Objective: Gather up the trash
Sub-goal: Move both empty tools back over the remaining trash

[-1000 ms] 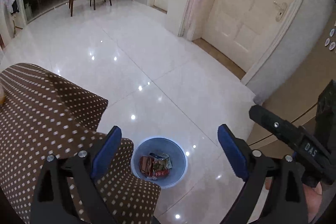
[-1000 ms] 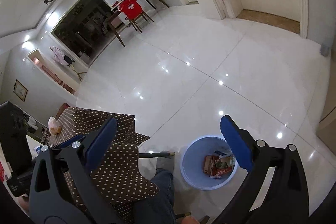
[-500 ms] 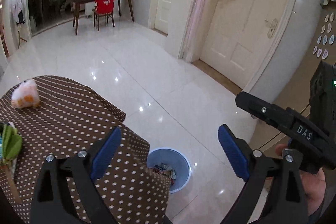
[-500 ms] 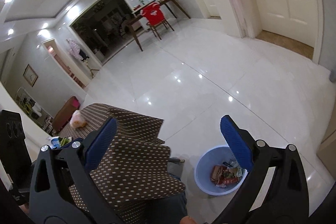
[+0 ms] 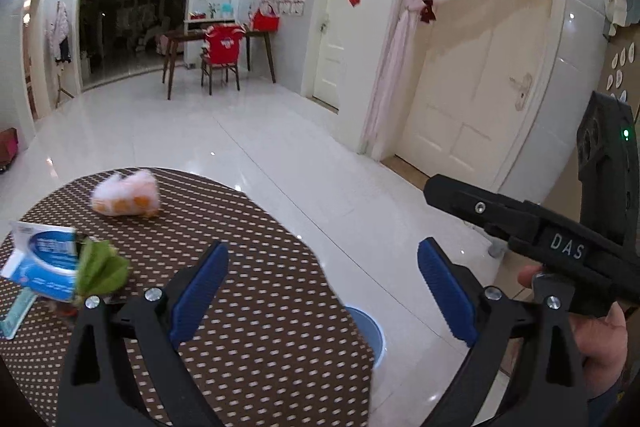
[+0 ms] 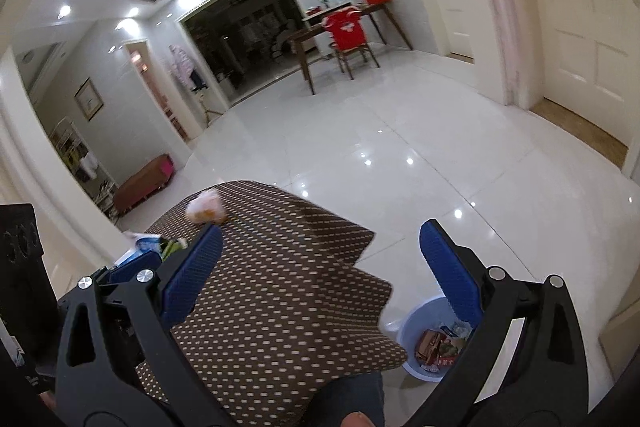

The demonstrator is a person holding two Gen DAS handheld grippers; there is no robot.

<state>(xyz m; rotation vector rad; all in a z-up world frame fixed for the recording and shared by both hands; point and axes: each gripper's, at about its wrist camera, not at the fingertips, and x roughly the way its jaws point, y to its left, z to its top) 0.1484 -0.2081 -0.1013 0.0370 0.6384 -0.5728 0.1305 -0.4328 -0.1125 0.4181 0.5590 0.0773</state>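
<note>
On the dotted worktop (image 5: 256, 307) at far left lie a blue-white packet (image 5: 44, 263) and a pink bag (image 5: 126, 197), awaiting pickup; both left tongs (image 5: 320, 291) and right tongs (image 6: 320, 267) hover spread and empty, while the bin (image 6: 416, 331) sits on the floor beside the worktop's right edge for easy drops.

Left gripper (image 5: 322, 301) hanging wide open, blue pads (image 5: 199, 291) parted, nothing between them, pointing level and forward. Right gripper (image 6: 320, 275) also gaping, blue fingers (image 6: 450, 271) spread, nothing between, tilting slightly downward. Right hand (image 5: 596, 337) wrapping black handle of right gripper (image 5: 520, 227), showing at right of left wrist view, one finger curling over trigger area. Left hand hiding from view
</note>
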